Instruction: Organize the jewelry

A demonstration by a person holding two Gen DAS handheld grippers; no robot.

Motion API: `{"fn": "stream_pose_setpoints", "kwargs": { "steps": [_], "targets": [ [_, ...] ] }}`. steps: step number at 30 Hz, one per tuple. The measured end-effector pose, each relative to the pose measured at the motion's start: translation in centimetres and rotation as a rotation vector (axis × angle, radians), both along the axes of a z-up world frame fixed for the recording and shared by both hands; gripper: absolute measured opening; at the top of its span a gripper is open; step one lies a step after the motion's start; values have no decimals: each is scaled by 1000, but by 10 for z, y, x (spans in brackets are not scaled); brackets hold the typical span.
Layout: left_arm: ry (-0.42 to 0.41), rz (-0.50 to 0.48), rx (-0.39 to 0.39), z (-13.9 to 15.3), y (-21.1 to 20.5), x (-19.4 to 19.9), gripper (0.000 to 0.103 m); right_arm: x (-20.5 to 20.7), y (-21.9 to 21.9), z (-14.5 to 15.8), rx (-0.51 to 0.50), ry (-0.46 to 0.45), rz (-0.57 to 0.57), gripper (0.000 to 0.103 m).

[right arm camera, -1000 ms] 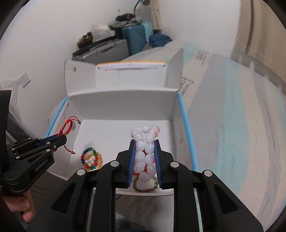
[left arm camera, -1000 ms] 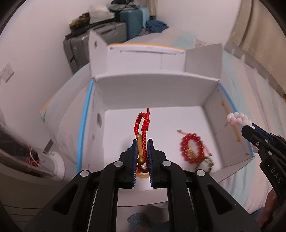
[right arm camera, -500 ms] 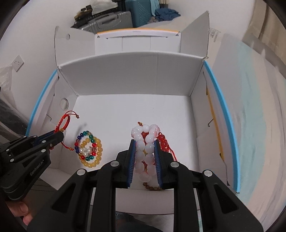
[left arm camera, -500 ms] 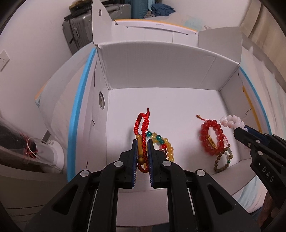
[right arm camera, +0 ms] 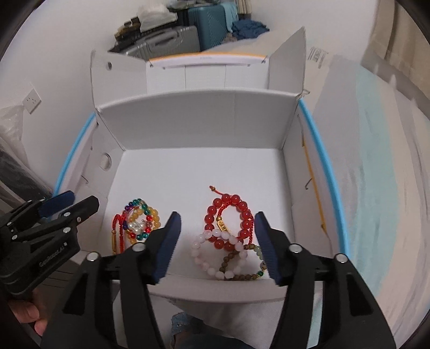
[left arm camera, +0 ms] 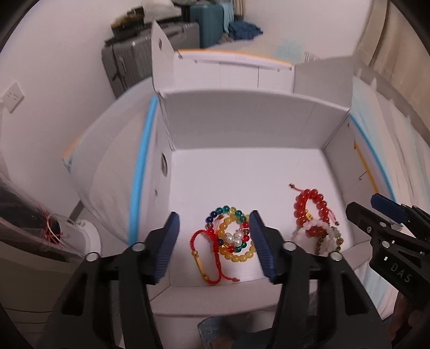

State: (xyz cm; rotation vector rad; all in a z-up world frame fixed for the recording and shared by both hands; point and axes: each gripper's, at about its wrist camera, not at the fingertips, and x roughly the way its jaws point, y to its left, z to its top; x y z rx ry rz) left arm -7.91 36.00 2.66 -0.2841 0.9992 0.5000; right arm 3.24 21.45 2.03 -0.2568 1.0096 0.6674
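A white cardboard box [left arm camera: 242, 120] stands open below both grippers. My left gripper [left arm camera: 213, 214] is opening, with nothing pressed between its pads. Under it, on the box floor, lie a red cord bracelet with a gold tube [left arm camera: 207, 255] and a multicolour bead bracelet [left arm camera: 233, 236]. My right gripper [right arm camera: 217, 214] is opening too and holds nothing. Beneath it a pink-white bead bracelet [right arm camera: 215, 257] rests across a red bead bracelet [right arm camera: 231, 217] and a brown bead bracelet [right arm camera: 242, 268]. Each gripper shows at the edge of the other's view, the right gripper [left arm camera: 376, 212] and the left gripper [right arm camera: 78, 204].
The box's flaps [right arm camera: 287, 59] stand up at the back. Grey suitcases [left arm camera: 134, 53] and a teal suitcase [right arm camera: 207, 24] are stacked against the far wall. A pale sheet [right arm camera: 376, 174] spreads to the right. A hand [right arm camera: 29, 316] grips the left tool.
Both grippers sank toward the box and went from shut to open. The red cord bracelet and the pink-white bracelet left the jaws and now lie on the box floor.
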Motion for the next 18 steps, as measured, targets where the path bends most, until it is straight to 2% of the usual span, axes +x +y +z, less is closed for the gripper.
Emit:
{"fn": "stream_pose_setpoints", "kwargs": {
  "steps": [2,6,8,10,14,18],
  "targets": [
    [-17,0,17,9,-5,-7,70,-5,-7,10,16,-17,-2,65],
    [-56,17,22,23,-13,-27,81,-20,-21,25,45,-75,-7,78],
    [-72,26,30,26,-19,-37,89,-28,-27,30,54,-110,-8,80],
    [-84,27,32,27,-23,-46,93,-36,-35,33,64,-126,-11,85],
    [-103,26,45,28,-37,-62,97,-52,-47,36,85,-143,-11,87],
    [-134,31,72,29,-49,-77,97,-66,-59,37,102,-158,-19,93]
  ]
}}
